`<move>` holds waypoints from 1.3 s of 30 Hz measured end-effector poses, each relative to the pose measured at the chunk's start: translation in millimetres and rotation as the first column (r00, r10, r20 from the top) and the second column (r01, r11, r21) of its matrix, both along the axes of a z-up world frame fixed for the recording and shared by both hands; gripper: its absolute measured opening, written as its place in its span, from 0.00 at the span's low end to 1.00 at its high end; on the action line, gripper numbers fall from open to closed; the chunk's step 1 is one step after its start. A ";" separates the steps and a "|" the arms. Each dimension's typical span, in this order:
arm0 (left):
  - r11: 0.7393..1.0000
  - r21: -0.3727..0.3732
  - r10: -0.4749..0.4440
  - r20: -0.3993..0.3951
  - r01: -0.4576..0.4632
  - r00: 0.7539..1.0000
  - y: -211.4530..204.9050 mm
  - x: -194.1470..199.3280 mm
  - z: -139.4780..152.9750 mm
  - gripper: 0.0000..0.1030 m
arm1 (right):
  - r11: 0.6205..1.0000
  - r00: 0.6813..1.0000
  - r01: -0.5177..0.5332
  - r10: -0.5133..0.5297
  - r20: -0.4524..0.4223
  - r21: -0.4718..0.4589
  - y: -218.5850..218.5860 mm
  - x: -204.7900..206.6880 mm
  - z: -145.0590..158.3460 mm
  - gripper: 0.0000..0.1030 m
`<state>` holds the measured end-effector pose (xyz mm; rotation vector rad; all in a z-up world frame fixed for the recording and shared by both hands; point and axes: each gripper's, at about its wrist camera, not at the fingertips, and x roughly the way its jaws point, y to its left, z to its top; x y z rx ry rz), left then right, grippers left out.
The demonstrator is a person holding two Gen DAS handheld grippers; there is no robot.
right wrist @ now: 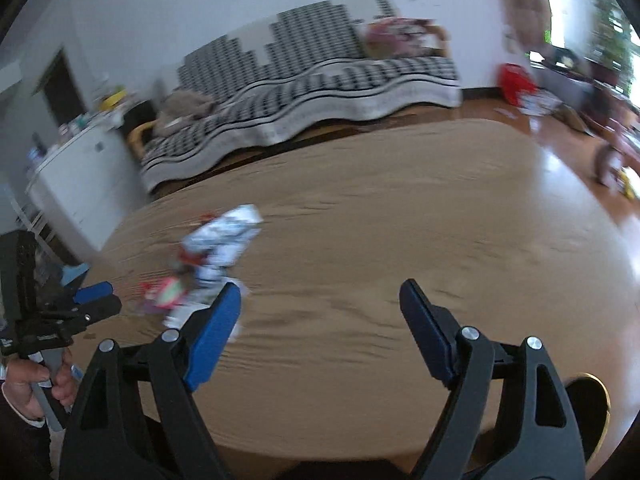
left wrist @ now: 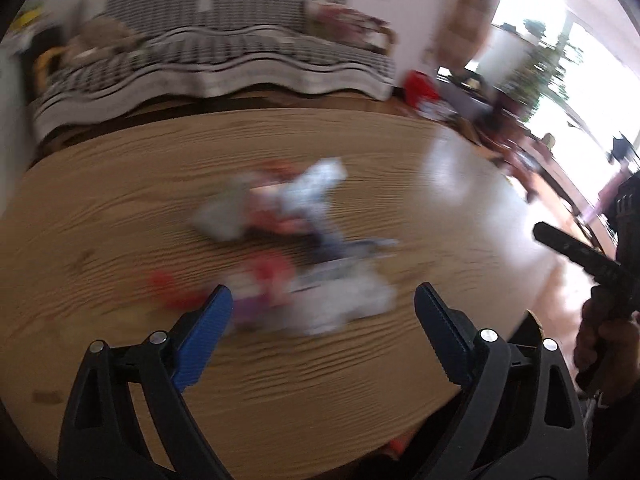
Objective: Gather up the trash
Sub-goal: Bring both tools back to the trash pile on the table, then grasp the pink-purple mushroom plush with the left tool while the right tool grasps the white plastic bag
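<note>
A pile of crumpled wrappers and paper trash (left wrist: 296,248), white, blue and red, lies on a round wooden table (left wrist: 120,208); motion blur smears it. My left gripper (left wrist: 323,304) hangs open just above the pile's near edge, nothing between its blue pads. In the right wrist view the same trash (right wrist: 212,264) sits left of centre. My right gripper (right wrist: 320,300) is open over bare wood to the right of the pile. The left gripper (right wrist: 94,300) also shows at that view's left edge, held by a hand (right wrist: 28,384). The right gripper's black body (left wrist: 588,260) shows at the far right of the left wrist view.
A sofa with a black-and-white checked cover (right wrist: 320,80) stands behind the table. A white cabinet (right wrist: 80,176) is at the left. A red bag (right wrist: 516,80) and clutter lie on the shiny floor by bright windows at the right.
</note>
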<state>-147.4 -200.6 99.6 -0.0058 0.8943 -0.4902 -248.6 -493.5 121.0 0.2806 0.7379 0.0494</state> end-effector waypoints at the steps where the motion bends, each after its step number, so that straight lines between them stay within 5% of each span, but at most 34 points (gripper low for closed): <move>1: 1.000 0.004 0.029 -0.002 -0.029 1.000 14.7 2.1 0.1 0.87 | 1.000 1.000 -0.020 0.020 0.001 0.001 11.4 6.3 0.8 0.77; 6: 0.988 0.007 0.152 -0.027 -0.151 0.988 84.7 9.3 -10.6 0.87 | 0.993 0.993 -0.117 0.117 -0.012 0.010 68.8 41.9 1.8 0.77; 11: 0.987 0.006 0.162 -0.044 -0.162 0.986 91.4 10.6 -20.4 0.87 | 0.982 0.981 -0.186 0.186 -0.050 -0.005 102.0 60.7 -9.4 0.77; 25: 0.991 0.039 -0.127 0.021 0.126 0.992 22.3 36.9 -52.3 0.87 | 0.937 0.926 -0.341 0.319 -0.205 -0.082 126.2 66.6 -82.7 0.76; 33: 0.968 0.090 -0.237 -0.001 0.236 0.972 -12.3 65.5 -71.4 0.87 | 0.901 0.909 -0.401 0.368 -0.197 -0.167 146.7 72.2 -111.1 0.58; 35: 0.966 0.091 -0.243 0.006 0.242 0.970 -14.9 68.8 -75.0 0.87 | 0.898 0.901 -0.417 0.389 -0.193 -0.141 147.5 72.3 -111.0 0.25; 36: 0.965 0.088 -0.249 0.006 0.248 0.968 -15.5 69.2 -75.5 0.85 | 0.897 0.897 -0.423 0.394 -0.200 -0.127 146.9 73.2 -110.9 0.20; 39: 0.961 0.084 -0.265 -0.004 0.265 0.964 -18.2 68.3 -77.7 0.60 | 0.894 0.893 -0.433 0.408 -0.189 -0.117 143.7 65.1 -106.1 0.14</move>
